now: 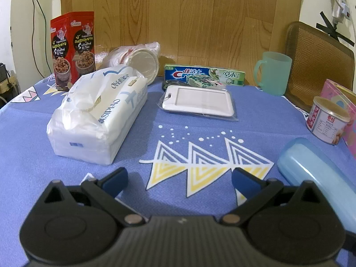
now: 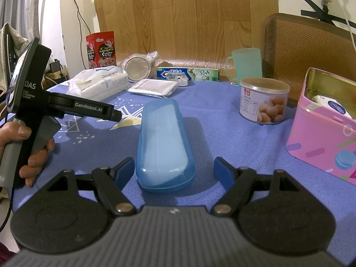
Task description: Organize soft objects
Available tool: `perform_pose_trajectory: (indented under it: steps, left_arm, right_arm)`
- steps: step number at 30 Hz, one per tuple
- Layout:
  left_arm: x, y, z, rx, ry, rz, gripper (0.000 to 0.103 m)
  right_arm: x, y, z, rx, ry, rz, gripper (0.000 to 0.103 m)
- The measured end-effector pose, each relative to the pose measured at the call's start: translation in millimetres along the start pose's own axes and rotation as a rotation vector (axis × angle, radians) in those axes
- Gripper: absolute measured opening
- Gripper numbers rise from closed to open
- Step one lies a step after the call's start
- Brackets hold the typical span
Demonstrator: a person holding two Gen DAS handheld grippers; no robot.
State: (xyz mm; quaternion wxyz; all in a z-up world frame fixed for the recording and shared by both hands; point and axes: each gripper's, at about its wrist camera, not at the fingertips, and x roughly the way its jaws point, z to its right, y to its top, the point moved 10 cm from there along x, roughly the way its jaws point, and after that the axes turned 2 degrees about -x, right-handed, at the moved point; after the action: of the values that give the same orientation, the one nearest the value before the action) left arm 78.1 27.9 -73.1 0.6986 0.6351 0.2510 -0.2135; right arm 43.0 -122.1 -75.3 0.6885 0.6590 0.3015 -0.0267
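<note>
both hand-held grippers (image 1: 179,176) (image 2: 174,170) gape empty; only the right view shows the pink tin's (image 2: 320,133) inside.

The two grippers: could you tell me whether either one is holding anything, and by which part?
Nothing is held. The left gripper is open over bare cloth; the right gripper is open, its fingers clear of the blue case.

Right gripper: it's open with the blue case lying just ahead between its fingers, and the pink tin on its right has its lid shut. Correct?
Not quite. The pink tin is open, with a packet showing inside, as the right wrist view shows. The rest holds: the right gripper is open and the blue case lies just ahead between its fingers.
</note>
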Motion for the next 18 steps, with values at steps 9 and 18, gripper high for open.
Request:
perform_pose_trajectory:
  steps: [9,18]
  left_arm:
    - [-2.3,-1.4,3.4,0.008,-0.013,-0.008,0.103]
    - [-42.8,-6.1,40.9,-0.182,-0.430,-0.128,0.103]
  right_arm:
    - [-0.7,1.2,-2.6,-0.004,-0.006,-0.001,0.080]
    - [1.6,1.1,-3.3,-0.024,0.002,-0.003,0.079]
